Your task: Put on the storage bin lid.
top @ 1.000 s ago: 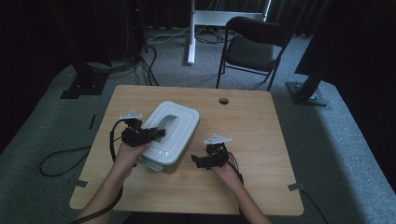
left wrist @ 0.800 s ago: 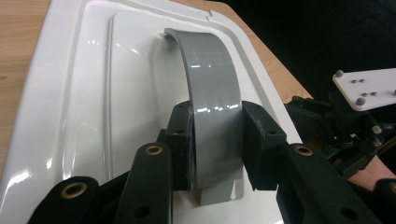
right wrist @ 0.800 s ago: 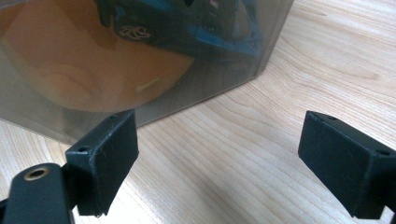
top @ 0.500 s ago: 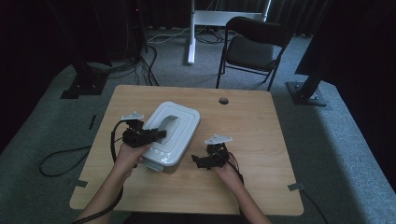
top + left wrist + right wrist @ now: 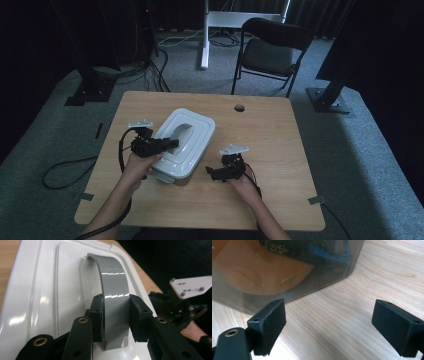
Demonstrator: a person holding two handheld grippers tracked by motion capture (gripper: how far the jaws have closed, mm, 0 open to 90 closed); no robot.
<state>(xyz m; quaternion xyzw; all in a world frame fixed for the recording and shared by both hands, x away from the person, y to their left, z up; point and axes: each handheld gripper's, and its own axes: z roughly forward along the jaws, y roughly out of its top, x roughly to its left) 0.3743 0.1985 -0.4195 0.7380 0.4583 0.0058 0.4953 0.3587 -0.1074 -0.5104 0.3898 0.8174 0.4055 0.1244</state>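
Gripping one grey handle (image 5: 113, 297): left gripper (image 5: 115, 312); one white lid (image 5: 186, 141).

Your right gripper (image 5: 329, 327) hangs low over the wooden table (image 5: 367, 285), its two black jaws spread wide with only bare wood between them. Beyond the left jaw stands the translucent grey box (image 5: 287, 270), with blurred orange and dark blue contents showing through its wall.
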